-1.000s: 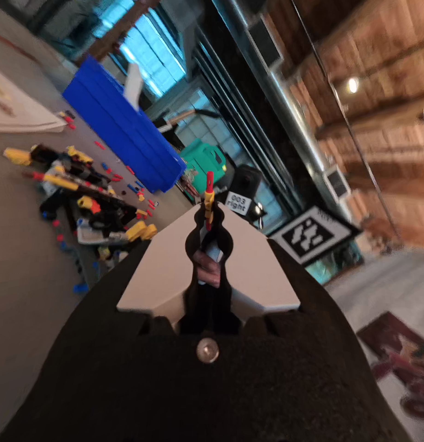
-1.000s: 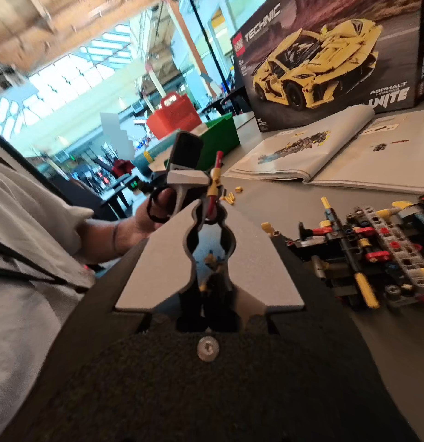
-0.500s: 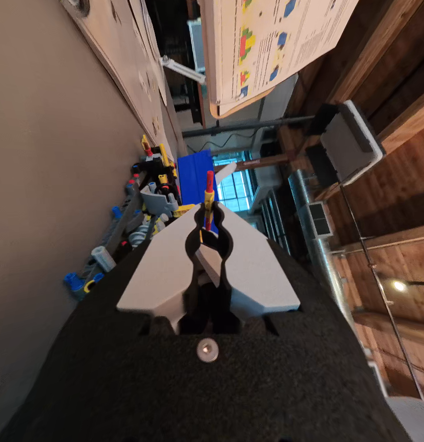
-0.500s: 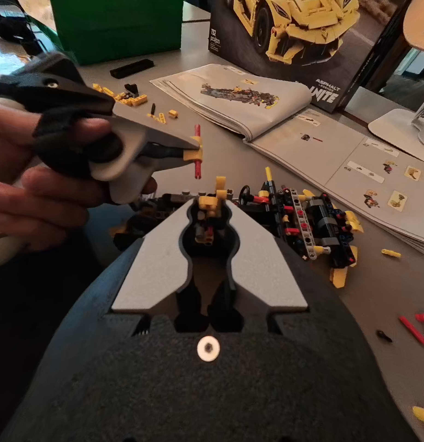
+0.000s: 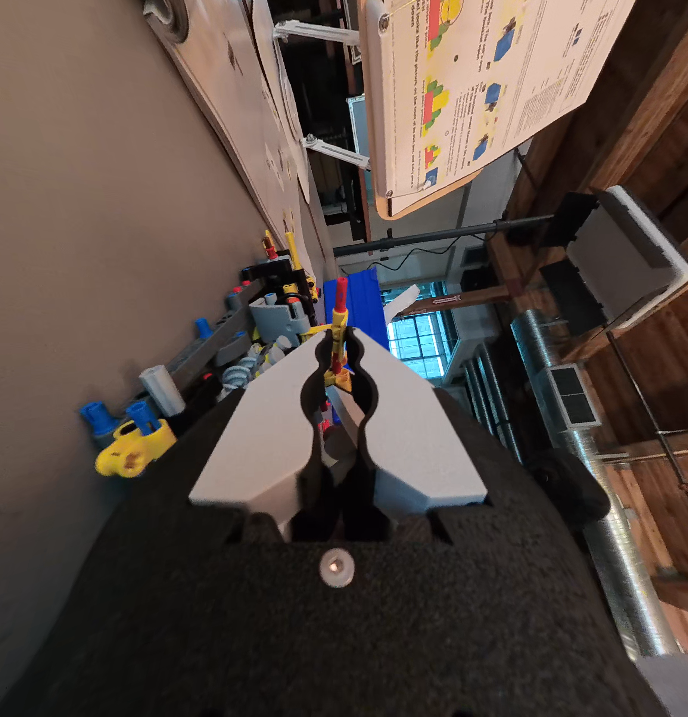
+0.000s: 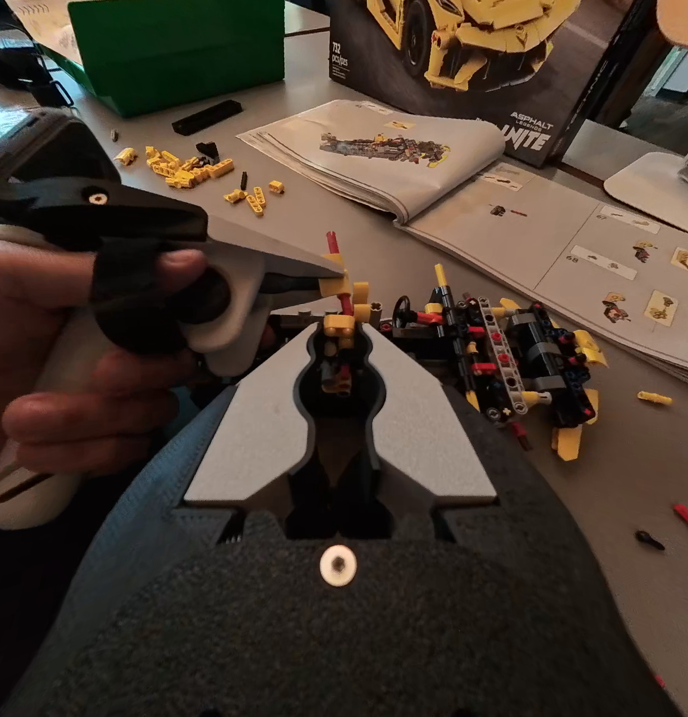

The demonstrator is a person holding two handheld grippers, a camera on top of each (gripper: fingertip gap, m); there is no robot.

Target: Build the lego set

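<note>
My left gripper [image 5: 339, 334] is shut on a red axle with a yellow connector [image 5: 339, 310]. In the right wrist view it [image 6: 334, 276] reaches in from the left, held by a hand. The red axle [image 6: 331, 243] slants down, and its lower end meets the yellow lego piece [image 6: 337, 324]. My right gripper [image 6: 340, 329] is shut on that yellow piece, just in front of the part-built black, grey and yellow car chassis [image 6: 509, 357]. The chassis also shows in the left wrist view [image 5: 272, 310], to the left of the fingers.
An open instruction booklet [image 6: 373, 163] and the set's box [image 6: 470, 58] lie behind the chassis. A green bin [image 6: 179, 50] and loose yellow pieces [image 6: 187, 170] are at the back left. A red pin [image 6: 687, 520] and a black pin [image 6: 648, 539] lie right. A blue bin [image 5: 354, 306] stands beyond. The tips of both grippers are at nearly the same place.
The left gripper has brought the red axle down and to the right, onto the yellow piece in the right gripper. The right gripper has moved little.
</note>
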